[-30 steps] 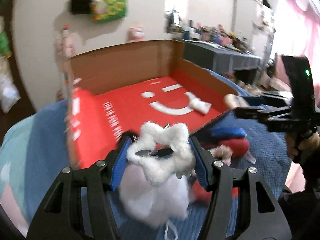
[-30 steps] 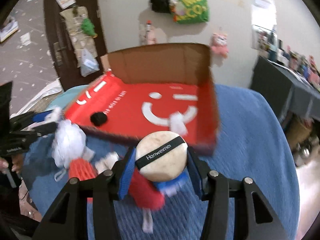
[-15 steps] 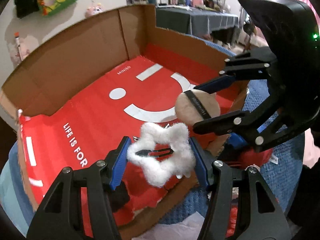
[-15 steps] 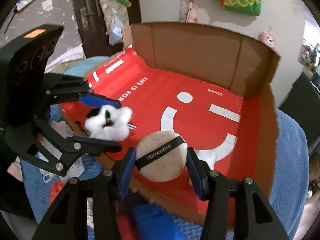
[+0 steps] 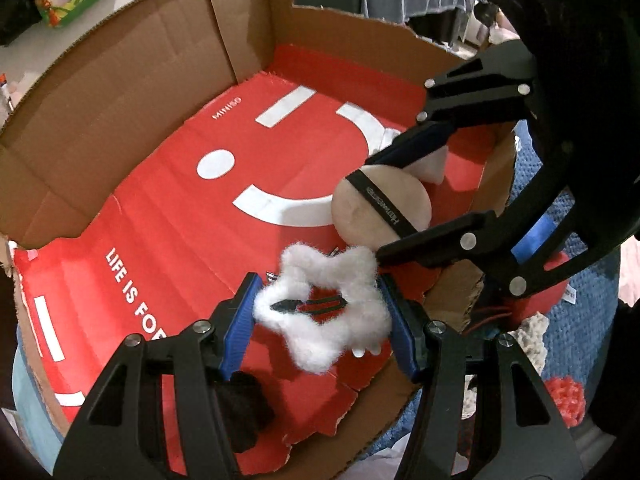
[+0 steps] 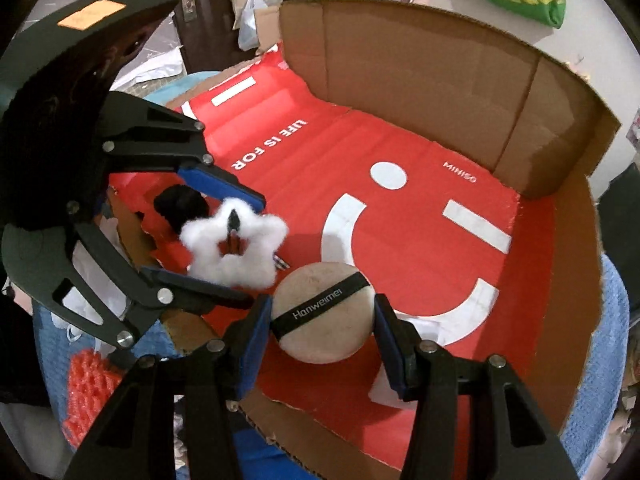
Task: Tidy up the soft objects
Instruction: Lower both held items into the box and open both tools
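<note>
My left gripper [image 5: 320, 318] is shut on a fluffy white star-shaped clip [image 5: 324, 312], held low over the near edge of the red-lined cardboard box [image 5: 192, 216]. In the right wrist view the same white star clip [image 6: 234, 246] shows at the left between the left gripper's blue pads. My right gripper [image 6: 322, 320] is shut on a round beige powder puff [image 6: 322, 322] with a black band, also just above the box floor [image 6: 400, 248]. The powder puff [image 5: 380, 204] and right gripper appear at the right in the left wrist view.
A black fuzzy object [image 6: 180, 204] lies in the box near the left gripper. A white soft piece [image 6: 430, 328] lies on the box floor behind the puff. Red bumpy objects [image 5: 568, 400] and other soft items sit on the blue blanket [image 5: 576, 320] outside the box. Tall cardboard walls [image 6: 440, 72] stand at the back.
Both grippers have moved forward and down from over the blanket to inside the box, carrying the star clip and the puff. They now hang close together over the red floor.
</note>
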Motion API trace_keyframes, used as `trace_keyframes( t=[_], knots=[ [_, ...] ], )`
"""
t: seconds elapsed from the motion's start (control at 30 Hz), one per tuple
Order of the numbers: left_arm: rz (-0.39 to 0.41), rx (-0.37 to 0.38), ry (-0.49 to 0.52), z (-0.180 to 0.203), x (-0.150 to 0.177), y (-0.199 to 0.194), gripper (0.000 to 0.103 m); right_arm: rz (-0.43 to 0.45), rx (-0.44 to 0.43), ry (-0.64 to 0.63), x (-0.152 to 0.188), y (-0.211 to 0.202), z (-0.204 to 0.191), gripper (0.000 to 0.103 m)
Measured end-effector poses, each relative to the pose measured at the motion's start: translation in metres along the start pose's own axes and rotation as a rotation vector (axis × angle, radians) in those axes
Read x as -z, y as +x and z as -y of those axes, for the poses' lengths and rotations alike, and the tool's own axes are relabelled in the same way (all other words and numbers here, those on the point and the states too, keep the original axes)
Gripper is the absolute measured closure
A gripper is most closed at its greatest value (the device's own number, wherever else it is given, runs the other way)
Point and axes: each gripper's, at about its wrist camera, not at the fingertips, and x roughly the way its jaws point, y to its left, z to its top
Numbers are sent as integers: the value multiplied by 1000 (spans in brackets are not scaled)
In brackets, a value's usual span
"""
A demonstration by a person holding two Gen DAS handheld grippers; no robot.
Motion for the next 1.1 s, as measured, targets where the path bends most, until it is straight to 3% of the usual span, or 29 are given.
trace_keyframes(
  t=[0.73, 1.1],
  knots=[
    [-22, 8, -6, -3, -5, 8, 45, -47, -2, -3, 1, 17, 3, 47],
    [-17, 1, -5, -1, -6, 7, 40, -48, -5, -3, 2, 19, 2, 45]
  ],
)
